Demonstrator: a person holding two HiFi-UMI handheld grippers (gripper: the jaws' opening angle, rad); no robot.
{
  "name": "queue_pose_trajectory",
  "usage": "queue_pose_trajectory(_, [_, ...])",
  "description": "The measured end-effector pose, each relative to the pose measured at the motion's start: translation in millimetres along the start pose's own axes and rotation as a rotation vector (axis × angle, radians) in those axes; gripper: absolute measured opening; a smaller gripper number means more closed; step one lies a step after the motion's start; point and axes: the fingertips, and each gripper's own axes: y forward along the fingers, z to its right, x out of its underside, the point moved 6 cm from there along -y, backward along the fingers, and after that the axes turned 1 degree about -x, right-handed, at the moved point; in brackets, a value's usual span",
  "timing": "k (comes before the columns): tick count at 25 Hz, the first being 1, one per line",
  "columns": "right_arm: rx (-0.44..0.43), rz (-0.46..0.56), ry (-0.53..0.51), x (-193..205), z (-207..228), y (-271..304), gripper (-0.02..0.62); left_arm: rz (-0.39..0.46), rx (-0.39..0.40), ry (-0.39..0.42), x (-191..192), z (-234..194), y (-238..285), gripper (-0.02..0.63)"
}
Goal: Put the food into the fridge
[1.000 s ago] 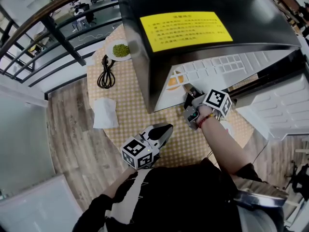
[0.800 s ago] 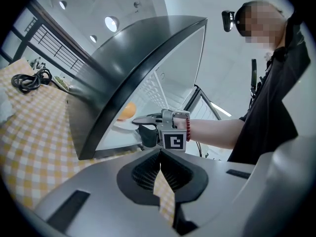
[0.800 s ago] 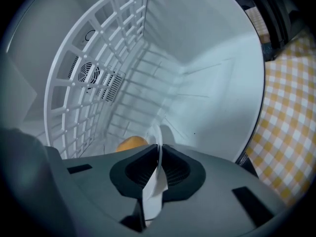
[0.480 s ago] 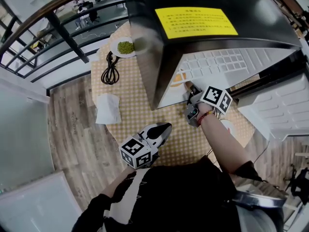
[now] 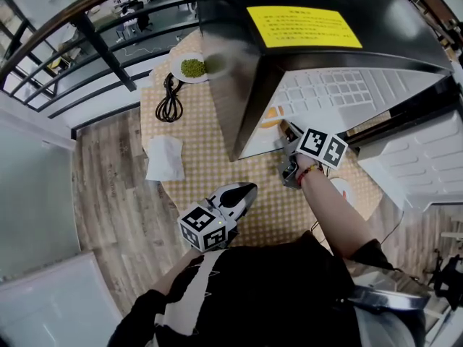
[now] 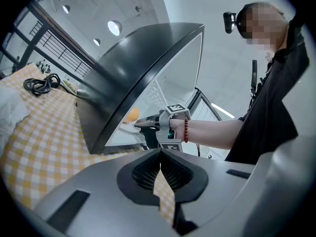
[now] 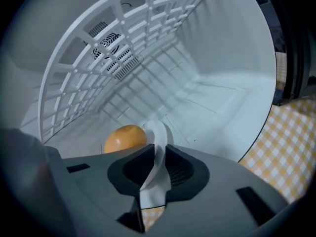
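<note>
An orange (image 7: 126, 138) lies on a white plate (image 7: 159, 132) on the floor of the small black fridge (image 5: 304, 56). My right gripper (image 7: 159, 149) reaches into the fridge mouth. Its jaws have just been opening, and the plate's rim still stands between them with the pads no longer pressing on it. In the head view the right gripper (image 5: 288, 131) sits at the fridge's lower edge beside the orange (image 5: 269, 113). My left gripper (image 5: 249, 189) hovers shut and empty over the checked table (image 5: 217, 157), pointing at the fridge (image 6: 128, 83).
A plate of green food (image 5: 192, 68), a coiled black cable (image 5: 170, 105) and a white napkin (image 5: 165, 157) lie on the table left of the fridge. The open white fridge door (image 5: 427, 165) stands at the right. A railing runs behind.
My right gripper has rolled at the fridge mouth, its marker cube turning, while staying in place. The left gripper has hardly moved.
</note>
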Motion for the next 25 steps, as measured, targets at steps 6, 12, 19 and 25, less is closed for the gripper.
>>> queue_pose_trajectory(6, [0.013,-0.004,-0.073,1.7,-0.8,-1.1,0.075,0.0,-0.008,-0.007,3.9,2.4,-5.6,0.014])
queue_pose_trajectory(12, [0.044,-0.016,-0.155,3.1,-1.9,-1.2,0.087,-0.001,-0.011,-0.01,8.0,4.4,-8.1,0.014])
queue_pose_trajectory(19, [0.089,-0.034,-0.233,2.6,-4.1,0.4,0.1,0.009,-0.022,-0.02,10.2,2.7,-11.6,0.014])
queue_pose_trajectory(25, [0.138,-0.045,-0.322,0.5,-6.3,0.5,0.106,0.02,-0.031,-0.029,9.8,-0.1,-14.5,0.014])
